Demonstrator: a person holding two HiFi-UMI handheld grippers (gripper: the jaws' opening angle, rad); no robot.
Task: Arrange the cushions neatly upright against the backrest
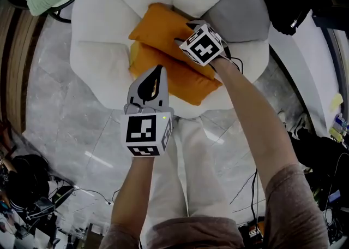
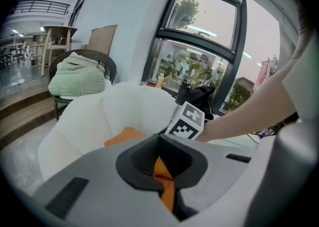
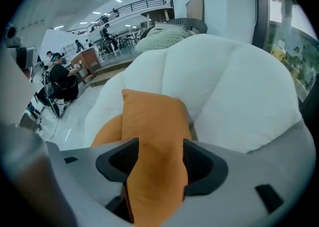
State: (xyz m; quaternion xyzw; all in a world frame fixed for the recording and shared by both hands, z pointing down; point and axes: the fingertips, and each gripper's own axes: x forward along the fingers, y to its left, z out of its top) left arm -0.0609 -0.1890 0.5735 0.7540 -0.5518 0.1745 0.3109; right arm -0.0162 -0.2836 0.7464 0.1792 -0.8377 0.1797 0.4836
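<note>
The right gripper [image 3: 157,164], jaws spread, straddles the upper orange cushion [image 3: 149,116], whose length runs up-frame to the white backrest [image 3: 234,86]; the left gripper [image 2: 162,166] pinches the lower orange cushion [image 1: 180,81].

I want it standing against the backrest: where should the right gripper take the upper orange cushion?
I'd take the upper cushion by its near end, from the front, jaws across its thickness. It lies slanted on the lower cushion, so that end sits free. The right gripper straddles it, open.
</note>
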